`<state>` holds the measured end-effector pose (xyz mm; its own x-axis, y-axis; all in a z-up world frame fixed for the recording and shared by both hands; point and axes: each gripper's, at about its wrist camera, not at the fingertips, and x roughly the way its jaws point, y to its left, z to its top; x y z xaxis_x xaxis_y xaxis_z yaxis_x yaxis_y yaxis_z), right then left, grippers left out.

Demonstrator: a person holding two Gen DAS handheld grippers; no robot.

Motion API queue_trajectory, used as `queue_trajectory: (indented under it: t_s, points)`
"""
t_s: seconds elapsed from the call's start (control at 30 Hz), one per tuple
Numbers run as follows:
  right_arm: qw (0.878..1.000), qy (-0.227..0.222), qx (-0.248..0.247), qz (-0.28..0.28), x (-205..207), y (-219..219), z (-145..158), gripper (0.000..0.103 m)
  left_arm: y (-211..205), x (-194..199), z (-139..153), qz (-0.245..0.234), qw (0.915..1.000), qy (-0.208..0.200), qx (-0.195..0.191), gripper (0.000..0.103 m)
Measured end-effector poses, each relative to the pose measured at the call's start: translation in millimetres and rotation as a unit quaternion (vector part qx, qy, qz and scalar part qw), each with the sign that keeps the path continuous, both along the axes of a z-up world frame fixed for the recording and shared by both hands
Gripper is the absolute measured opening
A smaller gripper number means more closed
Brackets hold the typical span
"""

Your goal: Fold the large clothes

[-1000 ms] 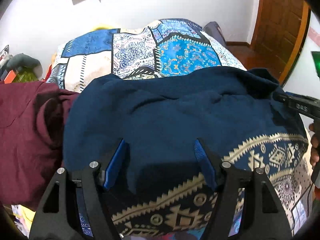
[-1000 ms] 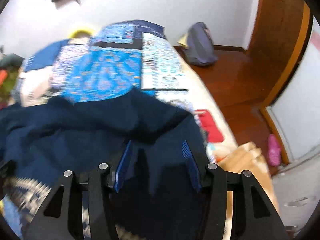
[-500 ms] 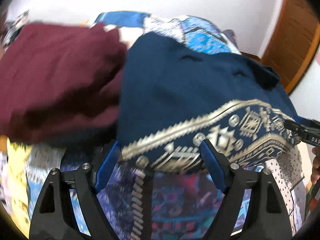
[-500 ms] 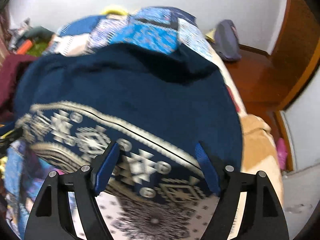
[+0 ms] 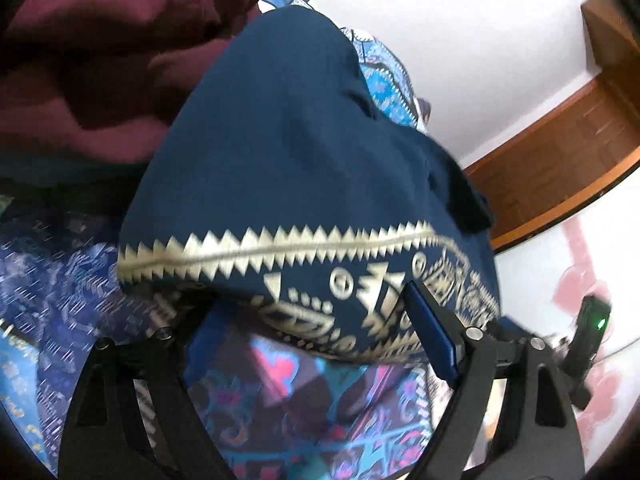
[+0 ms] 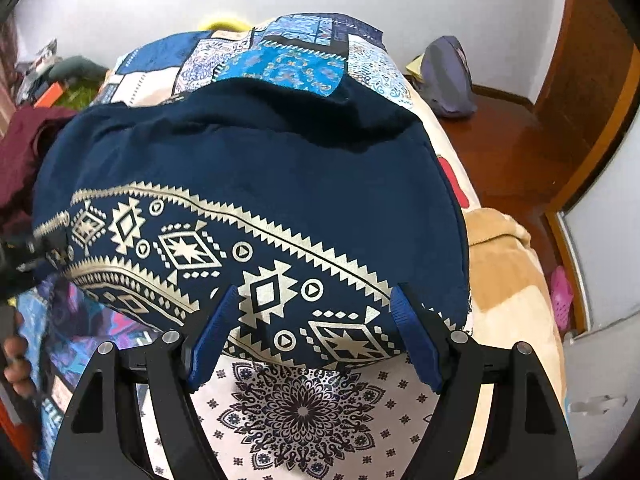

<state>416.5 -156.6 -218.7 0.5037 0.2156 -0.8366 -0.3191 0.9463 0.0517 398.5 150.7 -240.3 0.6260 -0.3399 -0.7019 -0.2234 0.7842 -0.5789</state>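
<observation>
1. Two claws work the bed, both pointing steeply down. The left gripper is opening; nothing is pinched, though the garment's hem lies over the gap between its jaws.
2. The right gripper stands released, pads apart, the patterned hem between them but not pressed.
3. The navy garment lies just ahead of both claws, folded into a mound on the patchwork bedspread. Its gold-printed band runs crosswise, claw to claw.
4. A maroon garment sits heaped beside it, on the left.
5. Judgement: both claws are equally near the hem; the next fold likely takes that near edge.
</observation>
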Motion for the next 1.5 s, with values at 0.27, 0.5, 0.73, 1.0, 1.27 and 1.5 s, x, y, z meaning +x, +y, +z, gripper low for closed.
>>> queue_trajectory:
  t_s: [0.27, 0.5, 0.73, 1.0, 1.27, 1.5]
  points:
    - [0.999, -0.001, 0.041, -0.011, -3, -1, 0, 0.075, 7, 31, -6, 0.011, 0.9983, -0.018, -0.054, 0.087]
    - [1.0, -0.005, 0.023, -0.001, -4, 4, -1, 0.075, 9, 41, -23, 0.066, 0.9926, -0.006, -0.102, 0.091]
    - [1.0, -0.005, 0.024, 0.009, -13, 2, 1, 0.075, 14, 6, -19, 0.063, 0.9919, -0.007, -0.11, 0.09]
    - [1.0, 0.0, 0.028, 0.008, -15, 2, -1, 0.075, 13, 36, -26, 0.04, 0.9953, 0.015, -0.087, 0.093]
    - [1.0, -0.001, 0.009, 0.003, -10, 2, -6, 0.075, -12, 54, -9, 0.101, 0.9939, 0.043, -0.006, 0.072]
    - [1.0, -0.02, 0.005, 0.003, -8, 4, 8, 0.075, -43, 42, 54, 0.11, 0.9918, -0.017, 0.063, 0.021]
